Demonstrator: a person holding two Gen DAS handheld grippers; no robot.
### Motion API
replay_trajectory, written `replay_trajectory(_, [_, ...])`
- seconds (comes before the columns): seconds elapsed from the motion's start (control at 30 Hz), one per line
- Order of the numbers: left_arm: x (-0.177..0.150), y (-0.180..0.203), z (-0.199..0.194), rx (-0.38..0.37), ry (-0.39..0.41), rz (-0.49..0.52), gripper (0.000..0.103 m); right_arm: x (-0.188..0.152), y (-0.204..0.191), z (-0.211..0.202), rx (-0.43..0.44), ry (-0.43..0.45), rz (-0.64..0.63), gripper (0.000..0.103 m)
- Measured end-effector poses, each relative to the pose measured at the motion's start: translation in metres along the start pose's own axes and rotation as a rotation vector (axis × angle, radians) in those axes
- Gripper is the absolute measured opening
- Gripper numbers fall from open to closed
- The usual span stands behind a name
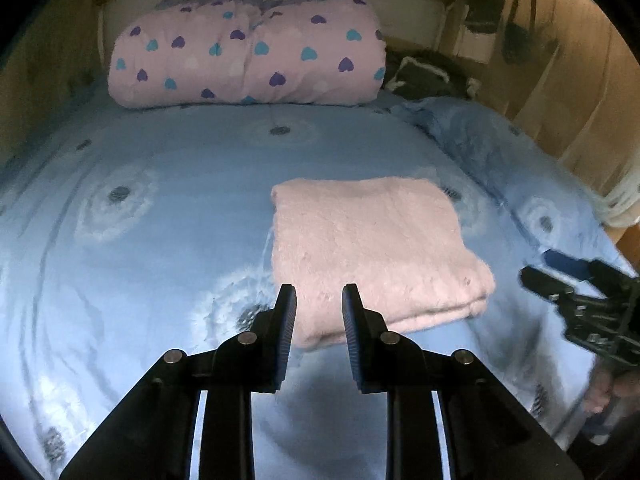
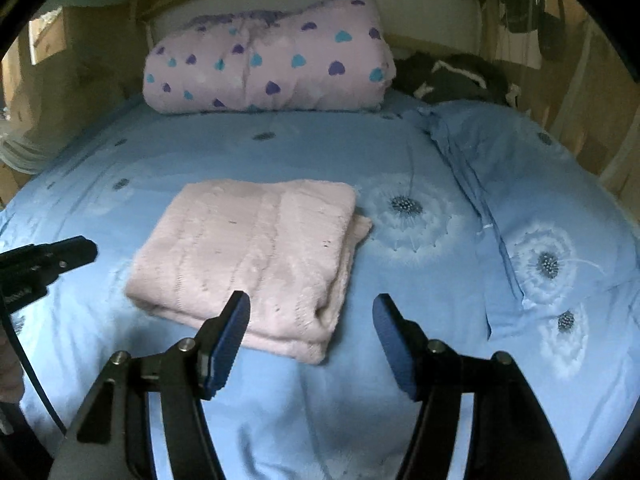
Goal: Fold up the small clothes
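Left wrist view: my left gripper [image 1: 319,300] hangs released, its jaws parted with a narrow gap and nothing between them, just short of the near edge of the folded pink garment [image 1: 372,252]. The garment lies flat on the blue bed sheet [image 1: 160,240] as a compact rectangle with stacked layers showing at its near right corner. I cannot tell what kind of garment it is; only its fuzzy surface is readable. My right gripper [image 1: 536,278] enters at the right edge, blurred and cut off by the frame.

In the right wrist view, my right gripper [image 2: 312,308] is released, jaws set wide apart and empty, above the sheet beside the garment's [image 2: 256,248] near right corner. The left gripper [image 2: 76,250] shows only as a dark tip at the left edge.

Open sheet [image 2: 400,160] surrounds the garment on all sides. A rolled pink quilt with hearts [image 2: 272,64] lies against the headboard, well apart from the garment. A dark bundle [image 2: 452,76] beside the quilt is too dim to identify. A raised fold in the sheet [image 2: 472,192] runs along the right.
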State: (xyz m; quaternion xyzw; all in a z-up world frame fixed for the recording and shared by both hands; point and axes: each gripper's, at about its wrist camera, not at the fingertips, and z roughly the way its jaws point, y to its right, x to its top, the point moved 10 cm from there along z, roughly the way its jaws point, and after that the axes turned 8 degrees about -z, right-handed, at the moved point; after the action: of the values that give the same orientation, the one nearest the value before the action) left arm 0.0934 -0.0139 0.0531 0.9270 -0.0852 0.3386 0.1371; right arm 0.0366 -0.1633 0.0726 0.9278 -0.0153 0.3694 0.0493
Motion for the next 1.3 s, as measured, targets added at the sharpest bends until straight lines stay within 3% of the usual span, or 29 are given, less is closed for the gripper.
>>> replay_trajectory(0.17, [-0.018, 0.007, -0.007, -0.003, -0.017, -0.002, 0.004, -0.013, -0.01, -0.021, 0.064, 0.015, 0.033, 0.067])
replay_trajectory(0.33, [-0.043, 0.011, -0.012, 0.001, -0.052, -0.017, 0.004, -0.034, -0.02, -0.024, 0.042, 0.0, -0.003, 0.067])
replay_trajectory(0.8, [-0.106, 0.017, -0.02, 0.032, -0.133, -0.037, 0.004, -0.077, -0.051, -0.028, 0.123, -0.046, 0.027, 0.067])
replay_trajectory(1.2, [-0.156, 0.006, 0.01, 0.106, -0.245, -0.058, 0.011, -0.146, -0.043, 0.004, -0.012, -0.218, -0.008, 0.067])
replay_trajectory(1.3, [-0.162, 0.004, 0.018, 0.118, -0.222, -0.049, 0.015, -0.156, -0.038, 0.017, -0.038, -0.264, 0.001, 0.07])
